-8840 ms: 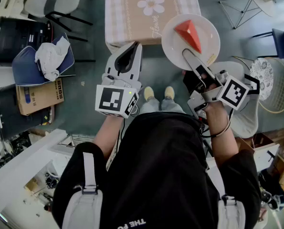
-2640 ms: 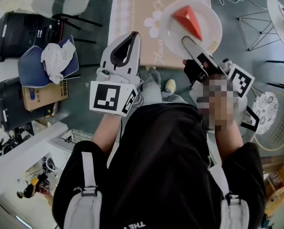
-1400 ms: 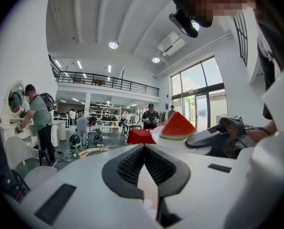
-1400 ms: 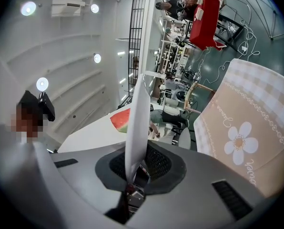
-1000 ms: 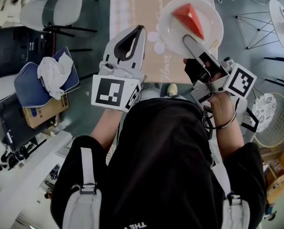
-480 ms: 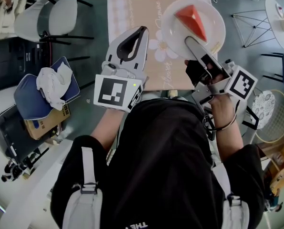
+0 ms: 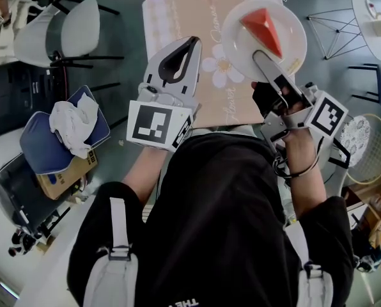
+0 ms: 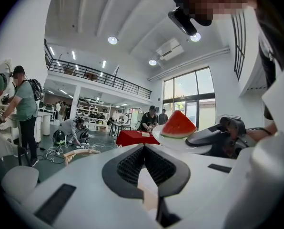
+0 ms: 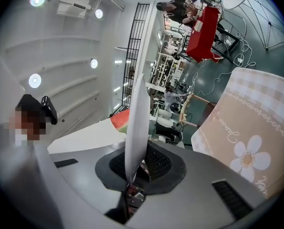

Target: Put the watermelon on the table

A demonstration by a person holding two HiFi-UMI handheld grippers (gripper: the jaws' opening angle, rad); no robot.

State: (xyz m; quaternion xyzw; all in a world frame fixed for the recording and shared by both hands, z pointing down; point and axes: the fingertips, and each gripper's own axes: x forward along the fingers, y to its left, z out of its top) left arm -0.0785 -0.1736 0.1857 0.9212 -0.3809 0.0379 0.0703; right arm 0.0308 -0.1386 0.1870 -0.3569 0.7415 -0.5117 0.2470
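A red watermelon wedge [image 7: 263, 31] lies on a round white plate [image 7: 241, 43]. My right gripper [image 7: 267, 59] is shut on the plate's near rim and holds it above the far right part of the table [image 7: 184, 11], which has a beige flowered cloth. The right gripper view shows the plate [image 9: 136, 118] edge-on between the jaws, with the wedge [image 9: 118, 120] behind it. My left gripper [image 7: 190, 43] hovers over the table's near left part, shut with nothing in it. From the left gripper view the wedge [image 8: 178, 125] and plate [image 8: 168, 141] are at the right.
A grey chair [image 7: 82, 34] stands left of the table. A blue cushion with a white cloth [image 7: 66, 126] and a cardboard box [image 7: 66, 179] lie on the floor at left. A round white side table [image 7: 373, 15] and a wire basket [image 7: 369, 147] are at right.
The table has come nearer and now lies under both grippers. The plate with the wedge has moved over the tabletop, still held by the right gripper. The left gripper stays shut.
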